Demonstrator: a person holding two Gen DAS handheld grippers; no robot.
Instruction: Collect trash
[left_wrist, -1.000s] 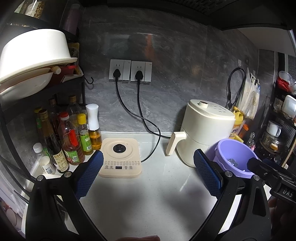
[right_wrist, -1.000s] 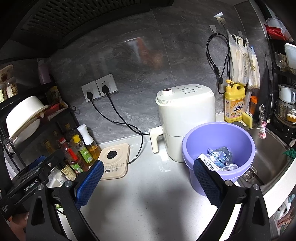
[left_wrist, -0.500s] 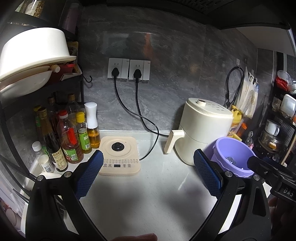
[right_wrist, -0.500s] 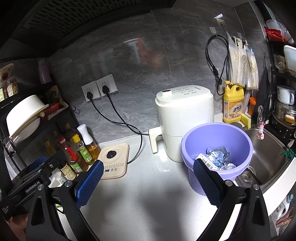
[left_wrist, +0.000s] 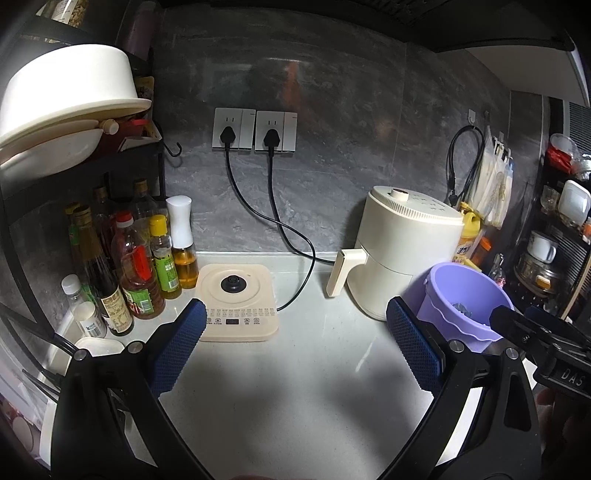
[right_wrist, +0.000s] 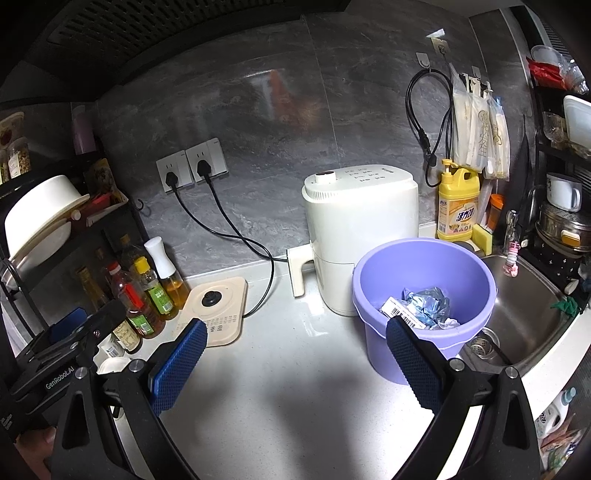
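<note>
Crumpled blue-white wrappers (right_wrist: 424, 306) sit in the lilac plastic bucket (right_wrist: 373, 295), frame centre-right. Likely light, soft; pinch a raised fold. Left gripper (left_wrist: 295, 343), right gripper (right_wrist: 295, 350): both spread, empty.

Dim kitchen, glossy wall glare, fisheye vignetting

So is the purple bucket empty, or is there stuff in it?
Not empty. The purple bucket stands upright by the sink, and crumpled trash lies at its bottom: bluish wrappers and a white barcode label.
</note>
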